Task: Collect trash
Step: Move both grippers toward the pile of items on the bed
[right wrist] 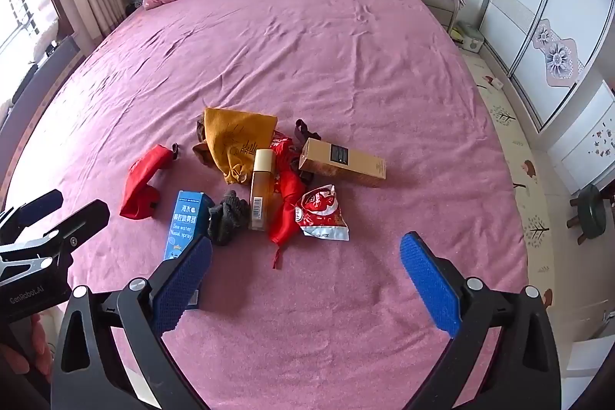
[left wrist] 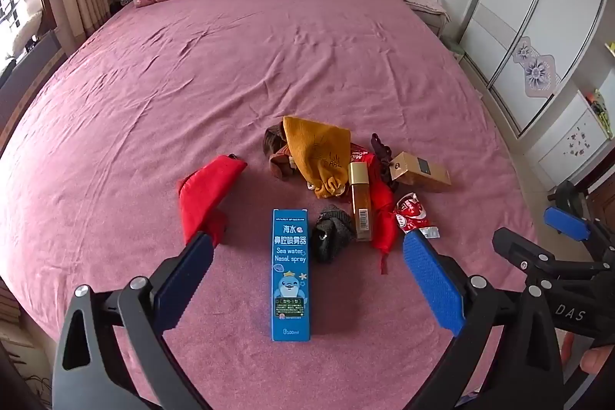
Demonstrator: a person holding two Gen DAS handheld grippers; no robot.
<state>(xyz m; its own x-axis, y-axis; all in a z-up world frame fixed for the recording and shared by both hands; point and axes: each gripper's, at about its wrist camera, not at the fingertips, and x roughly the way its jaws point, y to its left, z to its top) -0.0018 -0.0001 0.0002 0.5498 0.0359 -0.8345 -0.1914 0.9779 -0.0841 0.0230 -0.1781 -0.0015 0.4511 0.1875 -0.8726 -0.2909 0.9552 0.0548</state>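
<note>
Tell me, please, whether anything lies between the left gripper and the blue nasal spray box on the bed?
Nothing visible does. The left gripper is open, and the blue nasal spray box lies flat between its fingers, top face exposed. The black sock lies just right of the box.

The left gripper (left wrist: 307, 248) and right gripper (right wrist: 305, 258) had black frames with silver screws and blue textured pads (left wrist: 432, 279); white lettering marked their bodies

Right tool (right wrist: 305, 260) open above pink bed (right wrist: 346, 64); red wrapper (right wrist: 321, 214) ahead.
</note>
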